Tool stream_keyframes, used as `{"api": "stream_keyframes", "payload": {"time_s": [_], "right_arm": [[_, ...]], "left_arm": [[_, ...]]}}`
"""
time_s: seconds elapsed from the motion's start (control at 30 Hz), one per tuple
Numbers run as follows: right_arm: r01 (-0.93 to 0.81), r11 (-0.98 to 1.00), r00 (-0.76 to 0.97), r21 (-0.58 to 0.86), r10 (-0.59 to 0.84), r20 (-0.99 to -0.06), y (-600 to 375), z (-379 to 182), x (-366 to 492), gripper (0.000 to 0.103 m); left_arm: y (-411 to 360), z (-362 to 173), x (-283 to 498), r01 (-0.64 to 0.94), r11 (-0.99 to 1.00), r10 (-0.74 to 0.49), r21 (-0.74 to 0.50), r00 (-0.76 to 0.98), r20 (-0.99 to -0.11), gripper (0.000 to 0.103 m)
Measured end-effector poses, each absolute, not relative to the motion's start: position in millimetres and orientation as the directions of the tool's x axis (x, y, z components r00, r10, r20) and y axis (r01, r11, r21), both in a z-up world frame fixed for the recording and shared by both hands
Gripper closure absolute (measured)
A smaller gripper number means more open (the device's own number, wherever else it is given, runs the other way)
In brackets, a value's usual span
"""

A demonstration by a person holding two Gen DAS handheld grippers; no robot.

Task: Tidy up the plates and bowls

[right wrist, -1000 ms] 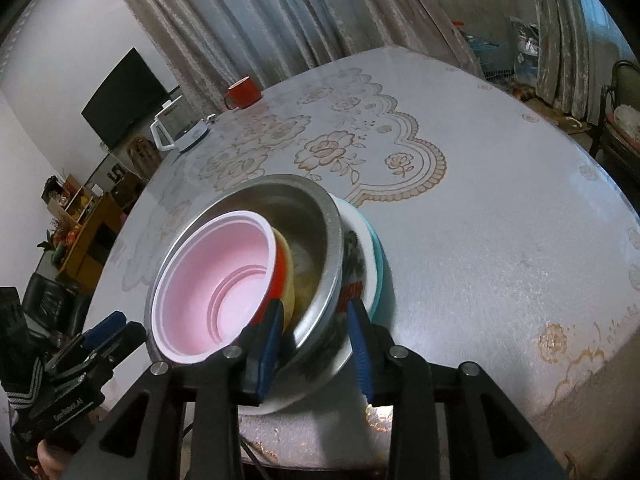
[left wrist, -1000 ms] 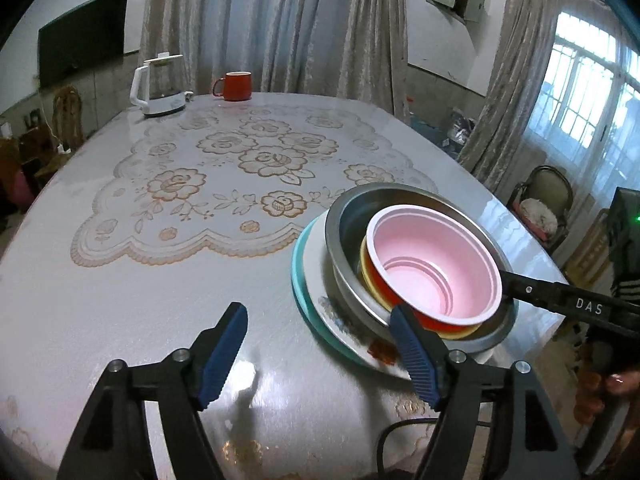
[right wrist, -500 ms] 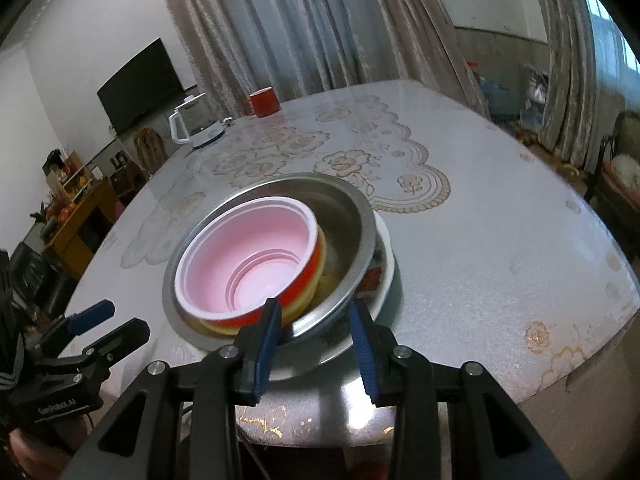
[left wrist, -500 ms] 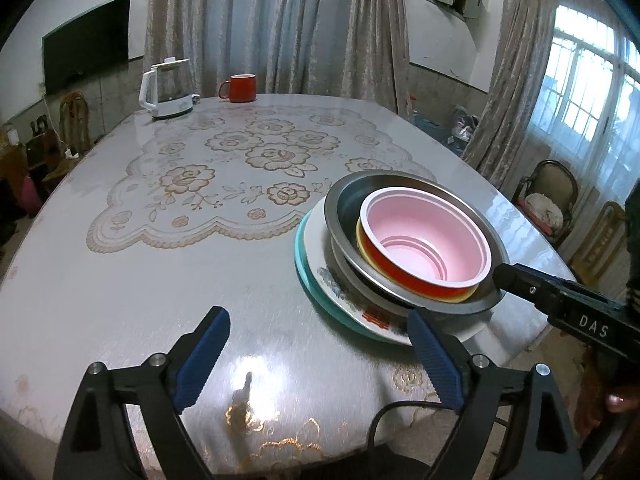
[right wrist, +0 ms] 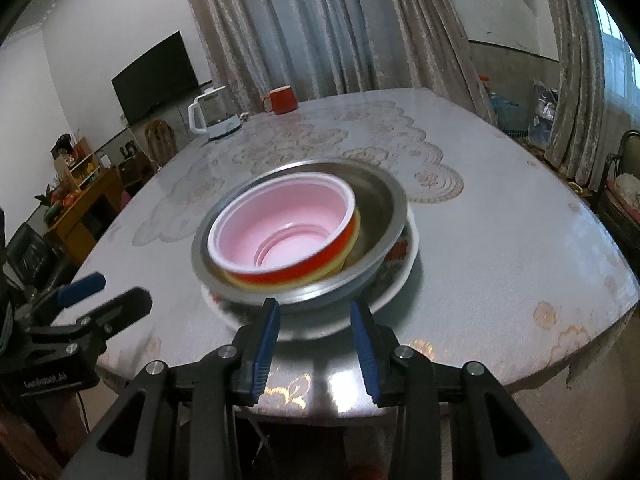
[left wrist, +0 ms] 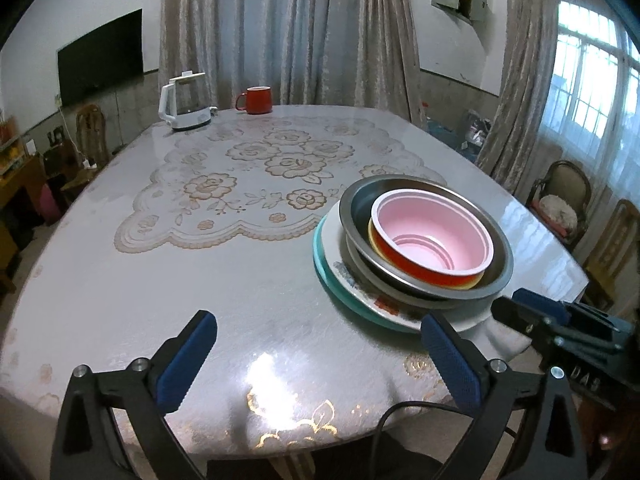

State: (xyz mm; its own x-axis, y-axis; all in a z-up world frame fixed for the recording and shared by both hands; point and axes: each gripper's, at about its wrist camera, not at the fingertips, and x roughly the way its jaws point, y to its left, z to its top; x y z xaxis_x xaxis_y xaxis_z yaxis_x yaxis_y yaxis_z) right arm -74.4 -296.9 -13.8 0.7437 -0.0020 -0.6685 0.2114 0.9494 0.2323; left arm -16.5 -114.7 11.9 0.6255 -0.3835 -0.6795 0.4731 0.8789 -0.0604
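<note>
- Stack sits near the table's (left wrist: pixel 248 280) front-right edge: teal plate (left wrist: pixel 320 268) at bottom, white patterned plate (left wrist: pixel 360 292) on it, steel bowl (left wrist: pixel 496 268) on that.
- Inside steel bowl: yellow bowl (left wrist: pixel 374 240) w/ red bowl (left wrist: pixel 424 272) nested in it; red one has pink inside. Nested pair leans toward steel bowl's near side in right wrist view.
- Teal plate shows only as a thin rim on stack's left side, left wrist view; can't make it out in right wrist view.
- Left gripper (left wrist: pixel 316 356): jaws spread wide & opening, nothing btwn them but bare tablecloth. Hangs over table's front edge, left of stack; its right finger's pad tip (left wrist: pixel 430 326) overlaps the white plate's near rim in view, can't tell if touching.
- Right gripper (right wrist: pixel 316 344): jaws part-spread, opening, nothing btwn the pads. Tips just short of white plate's near rim, over table's front edge. Stack blurred in this view.
- Each gripper shows in the other's cam: right one at stack's right in left wrist view, left one at lower left in right wrist view.
- Far edge of table: white kettle (left wrist: pixel 180 104) & red mug (left wrist: pixel 256 100), side by side, well apart from stack.
- Lace floral cloth (left wrist: pixel 256 184) covers table centre; stack just past its front-right corner.
</note>
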Motion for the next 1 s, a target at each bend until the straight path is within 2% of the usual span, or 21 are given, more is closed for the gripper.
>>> {"api": "stream_keyframes", "payload": {"time_s": [0.2,0.43,0.8,1.0], "right_arm": [[0.223,0.956,0.758,0.19,-0.047,-0.651,-285.7,-15.4,-84.7,0.062],[0.303,0.951,0.808,0.067,-0.219,-0.547,-270.6,-0.5,-105.5,0.056],[0.292,0.952,0.814,0.086,-0.201,-0.544,-255.8,-0.6,-117.3,0.056],[0.283,0.955,0.811,0.086,-0.19,-0.554,-252.6,-2.2,-116.0,0.056]], "left_arm": [[-110.3,12.5,-24.7,0.466,0.883,-0.374,-0.051,0.634,-0.677,0.0],[-110.3,14.2,-33.0,0.452,0.892,-0.345,-0.025,0.643,-0.684,0.0],[-102.0,19.5,-39.2,0.382,0.924,-0.282,0.0,0.681,-0.676,0.0],[-102.5,24.2,-44.2,0.396,0.918,-0.298,0.004,0.697,-0.652,0.0]]}}
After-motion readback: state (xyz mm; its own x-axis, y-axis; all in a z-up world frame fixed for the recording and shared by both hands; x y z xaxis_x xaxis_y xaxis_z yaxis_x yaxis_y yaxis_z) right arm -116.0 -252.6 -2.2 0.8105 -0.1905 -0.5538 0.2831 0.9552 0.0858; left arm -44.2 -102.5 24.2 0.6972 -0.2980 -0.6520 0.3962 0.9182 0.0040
